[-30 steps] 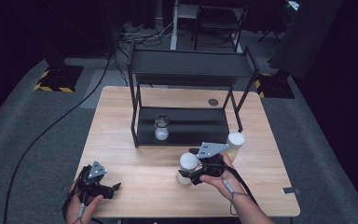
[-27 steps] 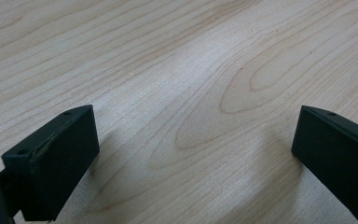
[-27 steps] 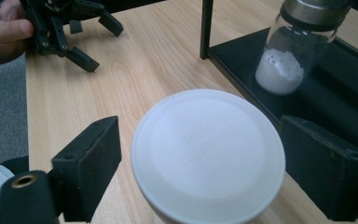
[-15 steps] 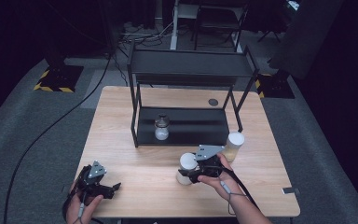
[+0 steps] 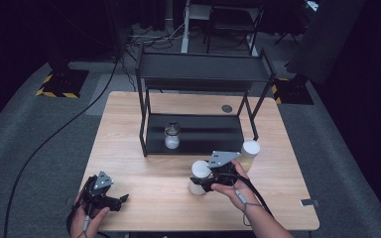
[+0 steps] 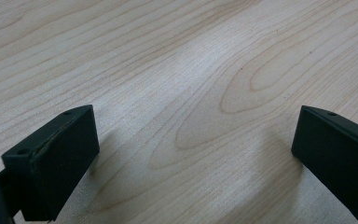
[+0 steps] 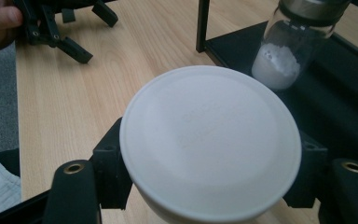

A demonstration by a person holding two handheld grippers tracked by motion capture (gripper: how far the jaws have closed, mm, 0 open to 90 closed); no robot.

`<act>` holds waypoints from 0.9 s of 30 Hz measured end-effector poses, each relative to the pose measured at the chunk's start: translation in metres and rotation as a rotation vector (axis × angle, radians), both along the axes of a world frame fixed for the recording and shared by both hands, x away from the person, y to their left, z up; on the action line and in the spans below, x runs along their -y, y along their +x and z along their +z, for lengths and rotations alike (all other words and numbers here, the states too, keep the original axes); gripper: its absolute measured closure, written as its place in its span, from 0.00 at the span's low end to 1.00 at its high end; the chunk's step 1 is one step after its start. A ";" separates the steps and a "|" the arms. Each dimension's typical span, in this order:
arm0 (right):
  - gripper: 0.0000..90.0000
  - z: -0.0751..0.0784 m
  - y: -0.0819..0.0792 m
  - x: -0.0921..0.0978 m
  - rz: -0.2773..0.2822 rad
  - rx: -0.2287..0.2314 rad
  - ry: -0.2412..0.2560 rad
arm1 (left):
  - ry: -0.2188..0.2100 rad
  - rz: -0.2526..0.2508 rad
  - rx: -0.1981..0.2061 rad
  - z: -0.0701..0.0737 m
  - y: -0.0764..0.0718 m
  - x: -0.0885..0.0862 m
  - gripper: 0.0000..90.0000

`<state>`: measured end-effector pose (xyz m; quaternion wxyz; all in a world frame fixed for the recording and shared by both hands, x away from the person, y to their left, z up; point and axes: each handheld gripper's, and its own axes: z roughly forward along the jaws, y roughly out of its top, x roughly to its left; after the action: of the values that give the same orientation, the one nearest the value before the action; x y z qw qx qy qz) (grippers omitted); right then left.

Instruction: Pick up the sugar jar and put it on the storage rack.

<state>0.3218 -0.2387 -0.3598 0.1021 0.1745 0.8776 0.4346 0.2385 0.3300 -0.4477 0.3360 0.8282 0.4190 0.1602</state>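
The right tongs (image 5: 204, 181), clamped on the white-lidded jar (image 5: 199, 174), have drawn it back from the shelf toward the worktop's near edge, probably for placing; left tongs (image 5: 114, 201) rest wide.

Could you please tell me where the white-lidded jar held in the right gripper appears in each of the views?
High view: the white-lidded jar stands below centre, in front of the black shelf rack, in the right gripper.
Right gripper view: its lid sits at bottom centre between the jaws.
Left gripper view: bare tabletop.
Shared landmark: the glass jar of white powder.
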 end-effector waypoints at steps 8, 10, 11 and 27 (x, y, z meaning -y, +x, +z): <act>0.37 0.024 0.005 0.004 -0.005 0.026 0.023 | 0.000 0.000 0.000 0.000 0.000 0.000 0.00; 0.37 0.031 0.007 0.004 -0.007 0.027 0.022 | 0.000 0.000 0.000 0.000 0.000 0.000 0.00; 0.37 0.034 0.008 0.004 -0.011 0.028 0.022 | 0.000 0.000 0.000 0.000 0.000 0.000 0.00; 0.37 0.075 0.026 0.001 -0.023 0.070 0.034 | 0.000 0.000 0.000 0.000 0.000 0.000 0.00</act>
<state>0.3483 -0.2397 -0.2852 0.1347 0.1709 0.8640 0.4539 0.2385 0.3299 -0.4477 0.3358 0.8282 0.4191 0.1602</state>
